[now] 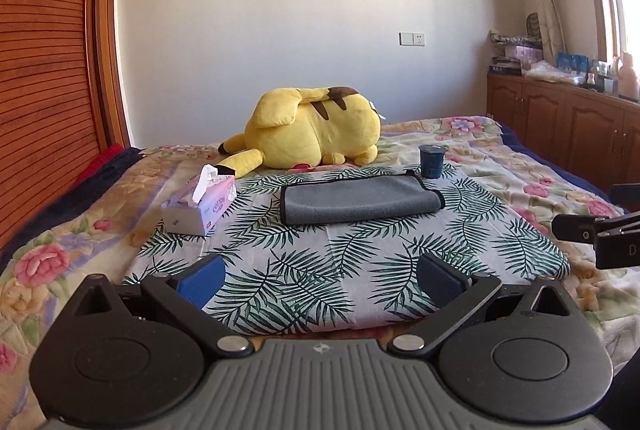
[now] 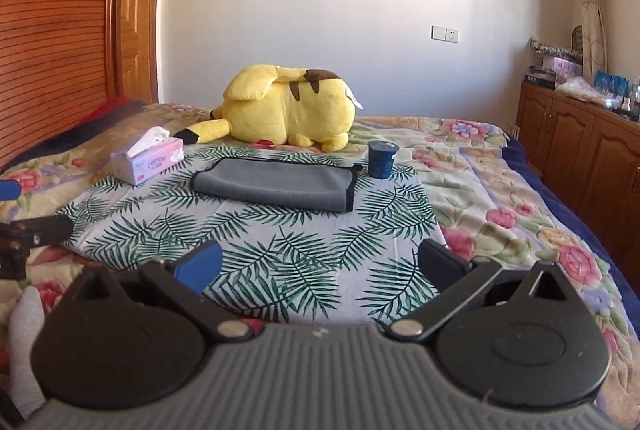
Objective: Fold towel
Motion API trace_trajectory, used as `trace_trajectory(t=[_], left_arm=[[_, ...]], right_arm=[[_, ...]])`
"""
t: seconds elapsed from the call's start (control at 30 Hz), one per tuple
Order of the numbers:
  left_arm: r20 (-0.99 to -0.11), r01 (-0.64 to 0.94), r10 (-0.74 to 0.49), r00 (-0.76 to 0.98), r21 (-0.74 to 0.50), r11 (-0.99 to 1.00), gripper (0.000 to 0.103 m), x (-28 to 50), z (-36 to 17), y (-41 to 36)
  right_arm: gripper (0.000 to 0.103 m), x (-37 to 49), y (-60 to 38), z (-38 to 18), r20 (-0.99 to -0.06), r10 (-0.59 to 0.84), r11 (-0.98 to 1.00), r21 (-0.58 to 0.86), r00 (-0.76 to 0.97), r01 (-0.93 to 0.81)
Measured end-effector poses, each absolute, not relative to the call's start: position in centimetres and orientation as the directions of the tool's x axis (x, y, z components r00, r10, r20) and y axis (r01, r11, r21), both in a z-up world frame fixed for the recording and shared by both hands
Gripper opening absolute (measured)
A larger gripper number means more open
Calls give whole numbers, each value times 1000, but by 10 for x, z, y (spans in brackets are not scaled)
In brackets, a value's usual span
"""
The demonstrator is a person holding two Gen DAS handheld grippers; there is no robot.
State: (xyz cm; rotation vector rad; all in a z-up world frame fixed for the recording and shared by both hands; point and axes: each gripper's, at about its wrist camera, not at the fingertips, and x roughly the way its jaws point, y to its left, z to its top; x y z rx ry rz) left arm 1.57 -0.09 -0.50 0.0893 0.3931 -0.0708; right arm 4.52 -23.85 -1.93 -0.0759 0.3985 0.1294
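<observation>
The big yellow plush toy lies with its face turned away, so its front stays unseen. The clutter on the brown wooden cabinet by the window is too small and blurred to make out. Print on the pink tissue box is only partly readable. The other black gripper is cut off by the left wrist view's right edge.
</observation>
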Motion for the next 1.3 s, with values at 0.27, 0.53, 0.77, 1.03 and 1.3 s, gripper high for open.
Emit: trace_trajectory(t=[0.27,0.53,0.77,1.03,1.3], left_arm=[[-357,74,-42,933,78,994,87,13,-2,1],[-337,57,-29,941,72,996,87,10,0,5],[-301,47,-24,953,71,996,87,5,4,6],[-281,52,-31,959,65,997,87,2,7,7],[-281,53,-32,959,67,996,87,0,6,6]], right_arm=[[103,44,-244,-18,-373,100,992,-31,923,-120],[103,41,-248,-16,-347,95,994,-14,933,-106],[103,38,-251,-13,-316,91,995,-6,944,-98],[103,33,-255,-11,-277,75,997,-5,958,-80],[103,32,-254,-11,-270,71,997,-9,960,-77]])
